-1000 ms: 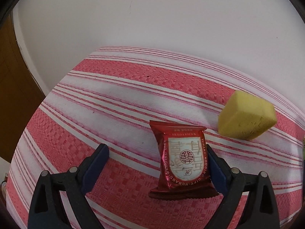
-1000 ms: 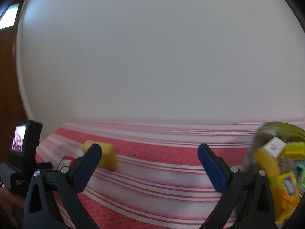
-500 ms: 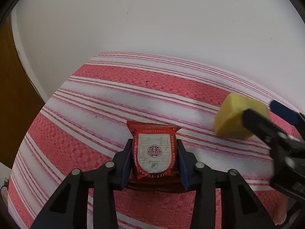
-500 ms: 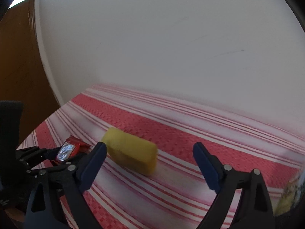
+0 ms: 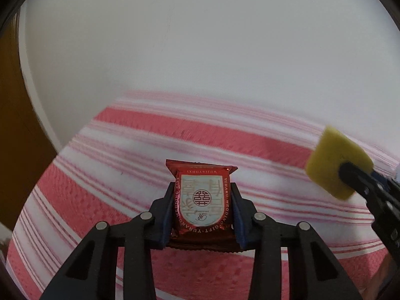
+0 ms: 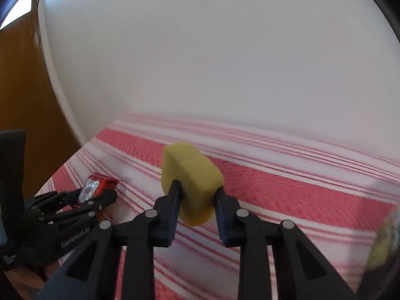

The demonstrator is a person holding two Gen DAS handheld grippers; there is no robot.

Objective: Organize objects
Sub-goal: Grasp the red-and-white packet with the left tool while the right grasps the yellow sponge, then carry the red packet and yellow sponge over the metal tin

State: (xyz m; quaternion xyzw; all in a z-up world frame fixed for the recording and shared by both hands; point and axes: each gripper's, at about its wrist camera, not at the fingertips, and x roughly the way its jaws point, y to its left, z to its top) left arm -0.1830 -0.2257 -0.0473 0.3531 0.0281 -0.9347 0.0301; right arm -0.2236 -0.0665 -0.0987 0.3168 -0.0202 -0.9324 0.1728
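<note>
Left gripper (image 5: 202, 200): matte black plastic frame of two triangulated arms with open triangular cut-outs, round silver pivot pins at each joint, and dark blue pads lining the inner faces of the fingers (image 5: 167, 215). Right gripper (image 6: 196, 195): same build, black linkage arms, silver rivets, blue pads. Seen from the right wrist view, the left unit's side carries small white lettering, too blurred to read.

Bright, even daylight, soft shadows; striped tablecloth (image 5: 200, 135) smeared by motion blur, fisheye edges dark and curved.
</note>
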